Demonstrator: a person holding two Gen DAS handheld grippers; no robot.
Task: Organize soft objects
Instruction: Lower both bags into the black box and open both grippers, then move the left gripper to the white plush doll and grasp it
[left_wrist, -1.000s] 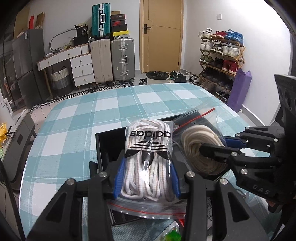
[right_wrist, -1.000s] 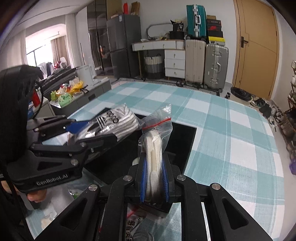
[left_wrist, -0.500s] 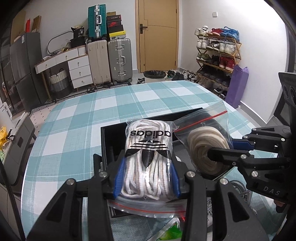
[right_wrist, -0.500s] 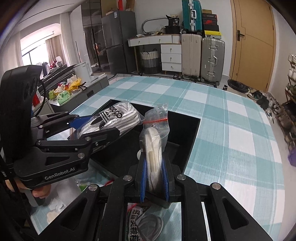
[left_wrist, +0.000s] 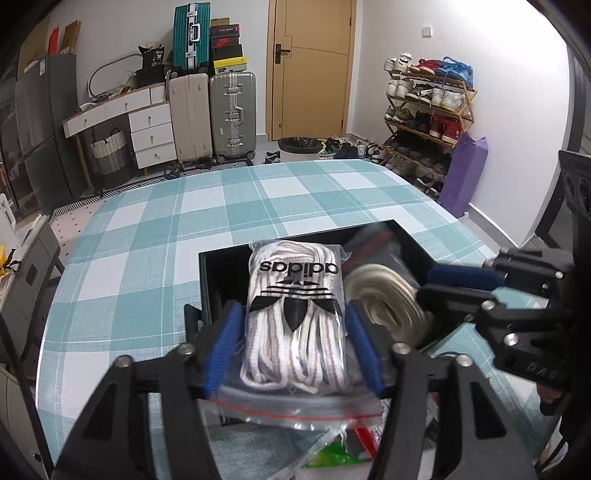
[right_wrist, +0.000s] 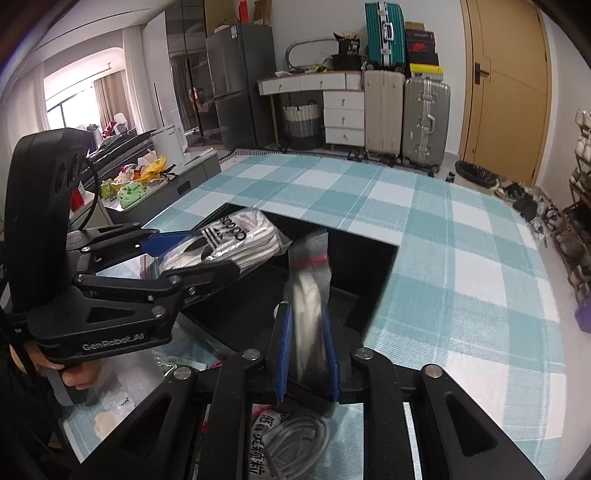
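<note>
- Checked tablecloth (left_wrist: 155, 236); black box (left_wrist: 207, 273) on it; suitcases (left_wrist: 212, 114), door (left_wrist: 310, 66), shoe rack (left_wrist: 428, 107) behind.
- Left gripper (left_wrist: 293, 338) just opened, loose around lace bag (left_wrist: 295, 314) over box.
- Right gripper (right_wrist: 308, 349) just easing apart; cord bag (right_wrist: 308, 295) blurred between.

Two grippers at work: left gripper (left_wrist: 293, 341), right gripper (right_wrist: 307, 352). Two zip bags of laces over one black box (left_wrist: 207, 273): one adidas-printed bag (left_wrist: 295, 317), one bag of cream laces (left_wrist: 384, 306). Against the far wall three suitcases: one teal suitcase (left_wrist: 188, 35) up top, one beige suitcase (left_wrist: 190, 114), one silver suitcase (left_wrist: 233, 110).
</note>
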